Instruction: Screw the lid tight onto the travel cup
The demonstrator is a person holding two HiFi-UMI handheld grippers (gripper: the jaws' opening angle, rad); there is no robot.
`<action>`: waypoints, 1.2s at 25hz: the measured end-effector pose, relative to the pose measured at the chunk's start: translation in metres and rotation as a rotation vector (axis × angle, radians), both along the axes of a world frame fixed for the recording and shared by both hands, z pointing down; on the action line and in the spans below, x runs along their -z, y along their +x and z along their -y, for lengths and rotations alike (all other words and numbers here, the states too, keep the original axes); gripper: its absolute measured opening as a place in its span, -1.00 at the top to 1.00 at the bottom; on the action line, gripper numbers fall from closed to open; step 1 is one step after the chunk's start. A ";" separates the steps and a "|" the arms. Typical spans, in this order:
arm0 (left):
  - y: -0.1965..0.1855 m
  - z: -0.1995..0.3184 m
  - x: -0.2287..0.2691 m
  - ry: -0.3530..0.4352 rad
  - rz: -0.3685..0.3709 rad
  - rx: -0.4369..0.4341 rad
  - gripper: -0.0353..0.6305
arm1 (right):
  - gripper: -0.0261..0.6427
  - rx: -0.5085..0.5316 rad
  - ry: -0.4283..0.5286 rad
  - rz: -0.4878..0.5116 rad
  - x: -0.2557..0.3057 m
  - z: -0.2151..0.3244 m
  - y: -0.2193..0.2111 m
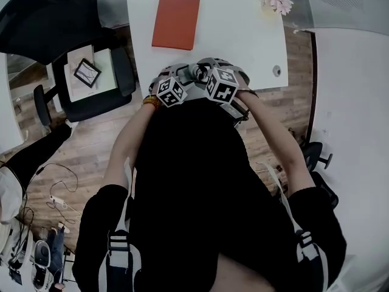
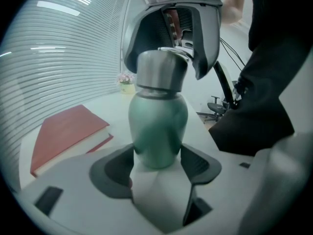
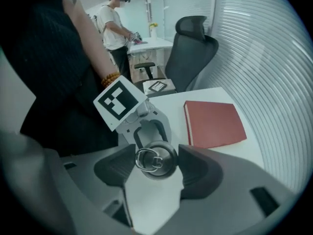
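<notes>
So the red book (image 1: 176, 21) lies well behind the cup, flowers (image 1: 278, 0) at the far corner, office chair (image 1: 67, 47) off the worktop's (image 1: 243, 47) left edge. You're right at the near edge. Your left claw (image 2: 157, 161) slants down, clamped round the green travel cup (image 2: 157, 126). Your right claw (image 3: 156, 163) points steeply down and pinches the lid (image 3: 157, 156).

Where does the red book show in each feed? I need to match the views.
Head view: the red book lies at top centre, on the white table.
Left gripper view: it is at lower left, to the left of the green travel cup.
Right gripper view: it is right of centre, above and to the right of the lid.
Shared landmark: the white table under the book shows in all three views.
</notes>
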State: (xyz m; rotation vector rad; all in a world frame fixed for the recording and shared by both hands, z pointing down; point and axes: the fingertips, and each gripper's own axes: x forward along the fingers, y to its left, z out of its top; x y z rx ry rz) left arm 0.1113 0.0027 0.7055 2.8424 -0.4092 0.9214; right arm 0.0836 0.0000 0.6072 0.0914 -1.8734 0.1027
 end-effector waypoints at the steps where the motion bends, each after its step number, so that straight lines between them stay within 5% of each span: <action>1: 0.000 0.000 0.000 -0.001 0.000 -0.001 -0.02 | 0.10 0.055 0.003 -0.014 -0.001 -0.001 0.000; 7: -0.001 0.000 0.000 -0.003 0.001 -0.001 -0.02 | 0.10 0.362 0.020 -0.088 -0.003 -0.011 0.002; 10: 0.000 0.000 0.000 -0.005 0.000 0.000 -0.02 | 0.08 0.386 0.034 -0.086 -0.004 -0.011 0.002; 13: 0.000 0.000 0.001 -0.003 0.001 -0.001 -0.02 | -0.06 0.238 0.064 -0.027 0.002 -0.002 0.001; 18: -0.001 -0.001 0.000 0.003 0.004 -0.003 -0.02 | -0.11 -0.390 -0.009 0.160 0.022 0.015 -0.001; 20: -0.001 -0.001 0.000 0.003 0.004 -0.003 -0.02 | -0.11 -0.539 -0.009 0.183 0.019 0.017 0.000; 26: -0.001 -0.001 -0.001 0.002 0.001 -0.003 -0.02 | -0.06 -0.620 0.004 0.136 0.008 0.015 0.003; 30: 0.000 0.000 0.000 0.000 0.002 -0.003 -0.02 | 0.15 -0.593 0.015 0.125 0.008 0.024 0.006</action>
